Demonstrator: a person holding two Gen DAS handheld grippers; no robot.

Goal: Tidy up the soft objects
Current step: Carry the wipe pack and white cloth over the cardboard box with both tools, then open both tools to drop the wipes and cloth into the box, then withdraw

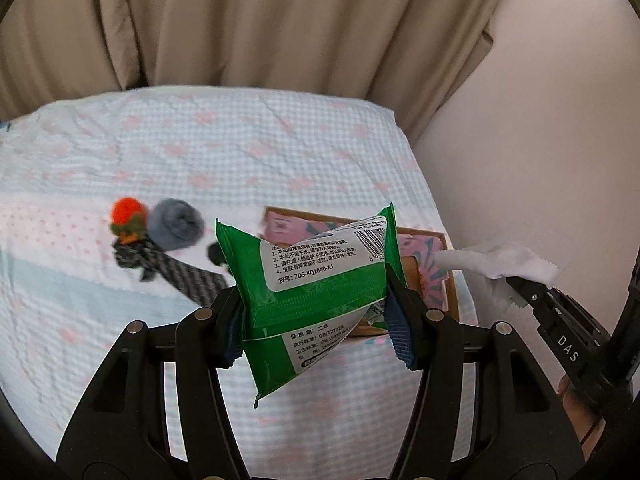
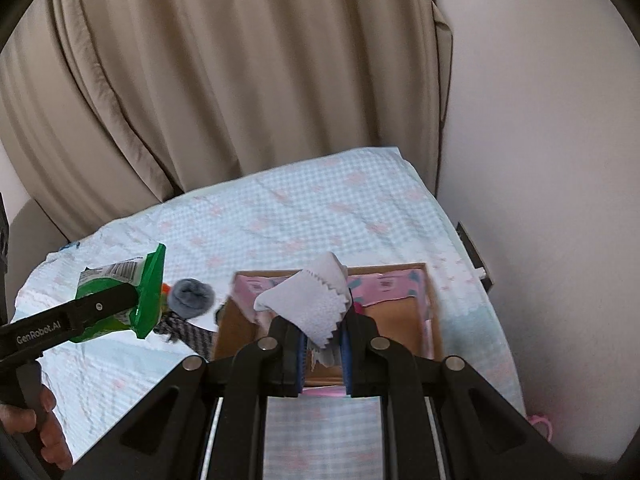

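Bed (image 1: 280,152) with a pale blue checked cover and pink marks carries everything here, with a beige curtain (image 1: 260,20) hanging behind it. The left tool (image 1: 316,320) is clamped on a green packet (image 1: 316,280) of wipes, its blue pads pressing the packet from both sides; the packet is lifted clear of the cover and tilted, its white printed label facing the camera. The right tool (image 2: 324,356) is pinched tight on a white cloth (image 2: 316,304) with a zigzag edge, held up above an open cardboard box (image 2: 400,316) that has a pink patterned lining. The box sits on the bed near its right edge, beside the wall. To the left of the box lie a grey rolled sock (image 1: 176,224), an orange and green pompom (image 1: 128,216) just beside it, and a black-and-white patterned strip of fabric (image 1: 180,276) that touches both. A hand (image 2: 44,436) grips the left tool's handle
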